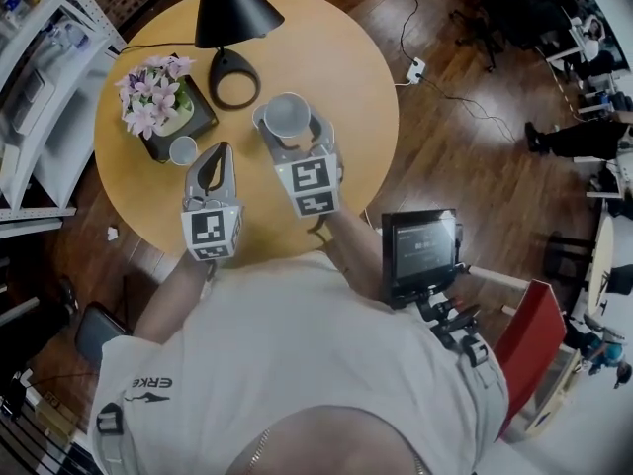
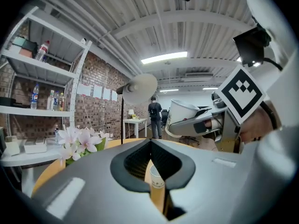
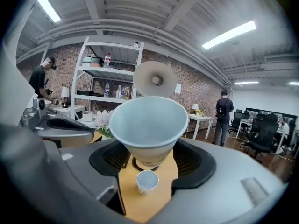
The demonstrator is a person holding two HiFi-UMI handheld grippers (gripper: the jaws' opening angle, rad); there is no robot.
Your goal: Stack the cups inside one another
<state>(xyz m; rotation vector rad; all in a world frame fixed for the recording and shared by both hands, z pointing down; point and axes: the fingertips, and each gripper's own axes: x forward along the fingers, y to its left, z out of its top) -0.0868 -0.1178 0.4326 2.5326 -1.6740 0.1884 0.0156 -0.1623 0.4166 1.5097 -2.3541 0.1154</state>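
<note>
Your right tool clamps the wide white paper cup above the round wooden counter, centre frame. Your closed, empty left tool, unopened, could topple the small white cup centre-left.

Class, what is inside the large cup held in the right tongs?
Nothing visible: the large cup in the right tongs shows only its bare pale inner wall. Its lower outside is partly covered by the tongs.

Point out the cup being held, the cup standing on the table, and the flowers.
held cup (image 1: pixel 288 114), head view, middle of its inside
standing cup (image 1: pixel 183 150), head view, its open mouth
flowers (image 1: pixel 153 92), head view, middle of the pink blooms
</note>
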